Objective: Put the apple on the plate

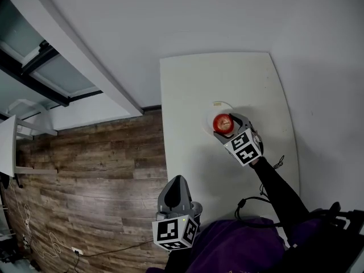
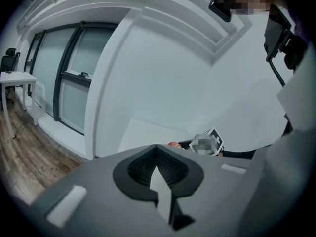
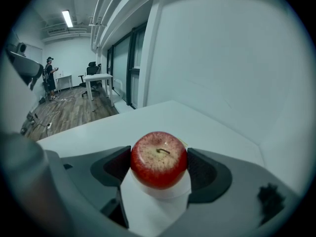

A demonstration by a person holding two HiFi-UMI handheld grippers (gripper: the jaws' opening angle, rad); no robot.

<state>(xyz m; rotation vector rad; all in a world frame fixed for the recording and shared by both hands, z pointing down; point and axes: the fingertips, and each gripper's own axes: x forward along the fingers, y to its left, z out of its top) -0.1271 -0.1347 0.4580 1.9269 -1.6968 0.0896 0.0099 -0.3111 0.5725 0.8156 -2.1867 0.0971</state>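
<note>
Now glossy red speckled apple (image 3: 158,157), stem up, clamped in right gripper (image 3: 158,169); left gripper (image 2: 157,171) closed, empty

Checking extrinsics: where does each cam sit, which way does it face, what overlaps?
Head view: on the person's head, facing steeply down at the white table and wood floor; shows left claw, right claw, right sleeve.
Left gripper view: on the left claw, shut and empty, facing across the table toward windows; shows the right claw's marker cube.
Right gripper view: on the right claw, facing the red apple it grips over the white plate.
Shared: head and right gripper views both show apple and plate.
</note>
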